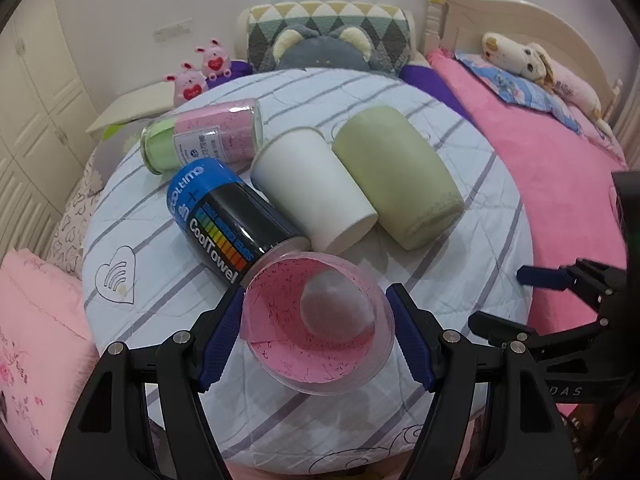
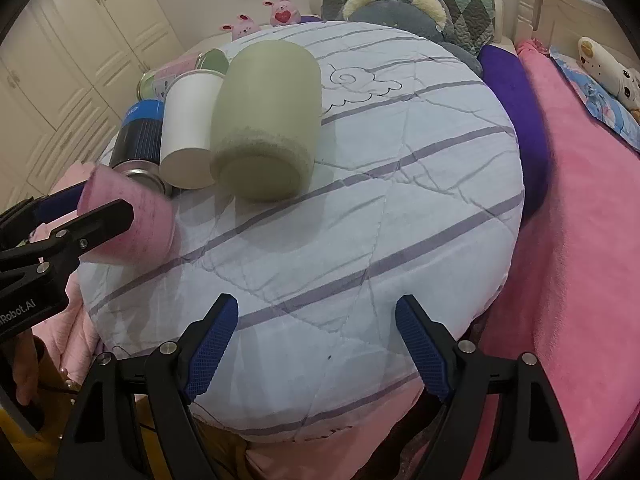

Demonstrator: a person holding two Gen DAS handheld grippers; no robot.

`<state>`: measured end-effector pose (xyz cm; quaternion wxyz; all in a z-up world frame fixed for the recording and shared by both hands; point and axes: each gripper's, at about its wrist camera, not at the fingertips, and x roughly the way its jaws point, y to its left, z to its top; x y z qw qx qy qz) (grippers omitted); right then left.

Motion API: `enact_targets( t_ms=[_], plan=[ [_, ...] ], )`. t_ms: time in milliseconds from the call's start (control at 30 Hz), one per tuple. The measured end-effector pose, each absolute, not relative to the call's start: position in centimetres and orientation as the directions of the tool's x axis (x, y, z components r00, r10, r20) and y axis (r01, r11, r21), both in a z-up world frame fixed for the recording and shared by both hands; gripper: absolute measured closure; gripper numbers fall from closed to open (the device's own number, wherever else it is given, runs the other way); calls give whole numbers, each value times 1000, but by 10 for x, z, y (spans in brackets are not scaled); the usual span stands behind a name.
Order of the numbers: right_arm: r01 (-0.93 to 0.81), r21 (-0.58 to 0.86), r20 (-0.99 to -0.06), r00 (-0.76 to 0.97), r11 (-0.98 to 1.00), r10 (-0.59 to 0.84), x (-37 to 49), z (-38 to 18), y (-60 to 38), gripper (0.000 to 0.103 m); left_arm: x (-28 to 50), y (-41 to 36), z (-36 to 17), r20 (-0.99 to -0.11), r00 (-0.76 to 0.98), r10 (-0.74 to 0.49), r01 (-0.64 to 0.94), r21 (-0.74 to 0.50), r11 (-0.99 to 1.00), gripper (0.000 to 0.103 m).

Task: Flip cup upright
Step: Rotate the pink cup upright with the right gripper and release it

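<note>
The left gripper (image 1: 316, 332) has its jaws closed on the clear plastic cup with pink paper lining (image 1: 320, 324), held tilted near the front-left edge of the round striped quilted cushion (image 2: 400, 208), mouth toward the camera. To finish well, rotate the wrist until the rim faces up, then set it down clear of the black-and-blue CoolTowel can (image 1: 228, 216). The right gripper (image 2: 316, 344) hovers level at the front edge, jaws wide open and empty. Beyond lie a white paper cup (image 1: 312, 188) and a pale green cup (image 1: 396, 176).

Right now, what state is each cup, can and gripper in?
pink cup: held between the left gripper's fingers, mouth facing the camera
left gripper: shut on the pink cup
right gripper: open, empty
white cup: lying on its side
green cup: lying on its side
CoolTowel can: lying on its side
pink-labelled jar: lying on its side
</note>
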<state>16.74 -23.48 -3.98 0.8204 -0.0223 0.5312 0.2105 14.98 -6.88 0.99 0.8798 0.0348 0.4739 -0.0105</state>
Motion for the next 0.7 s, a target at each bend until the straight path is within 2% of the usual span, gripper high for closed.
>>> enact_targets(
  t_ms=[67,133,700],
  plan=[
    [-371,179,-884,345,911,314,167,-41,-233,21,150,-73,5,-840,541,46,56,90,994,15],
    [-370,175,-886,344,912,310,166,-41,-233,21,150,-77,3,-830,552,75,54,125,991,10],
    [-369,159,-888,352,916,296,160,-36,-232,21,149,-76,5,-833,550,67,52,114,992,10]
  ],
)
